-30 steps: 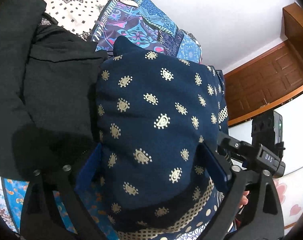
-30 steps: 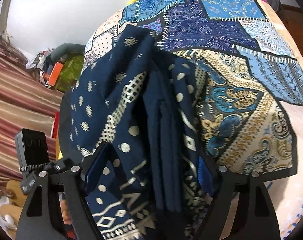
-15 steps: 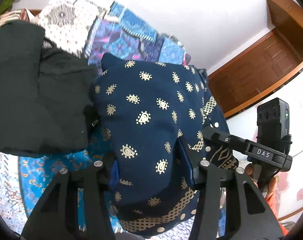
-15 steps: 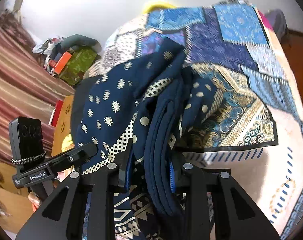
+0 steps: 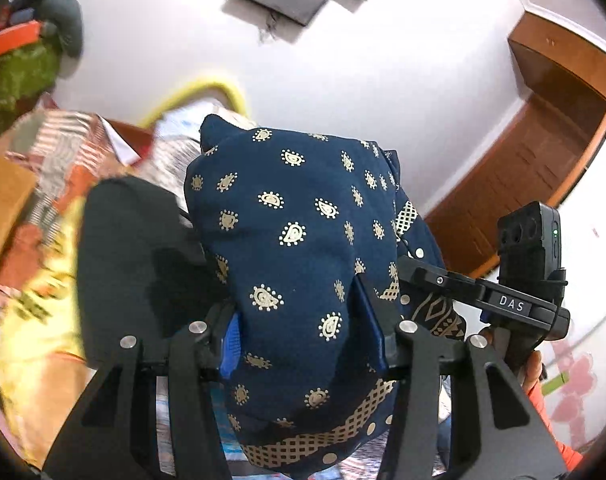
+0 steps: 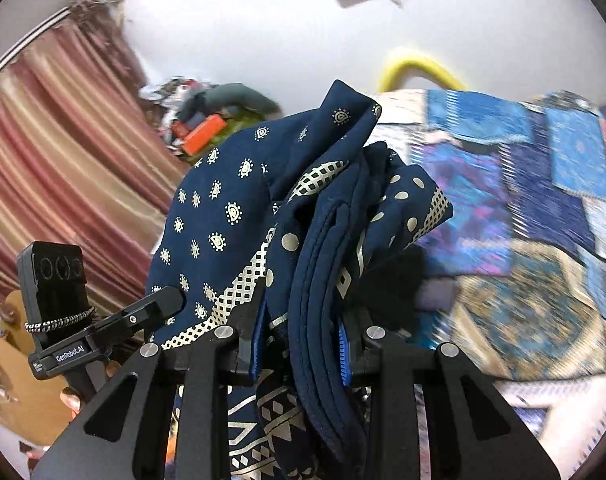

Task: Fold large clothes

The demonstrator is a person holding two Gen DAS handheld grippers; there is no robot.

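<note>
L gripper [image 5: 303,332] pinching a thick bunch of the navy printed garment [image 5: 303,232], pads pressed into cloth both sides. R gripper [image 6: 299,344] clamped on the same garment's folded edge, layers stacked betw. blue pads. Garment lifted clear above the patchwork bedspread [image 6: 543,184], bunched betw. both grippers. Black cloth [image 5: 135,264] just beside it on L.

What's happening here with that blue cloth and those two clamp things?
A person is folding a large navy garment with gold print, using a hand-held gripper in each hand. The left gripper is clamped on a rounded bunch of the cloth, and the right gripper pinches several stacked folded edges. The garment is held up off the patchwork bedspread; a black garment lies beside it.
</note>
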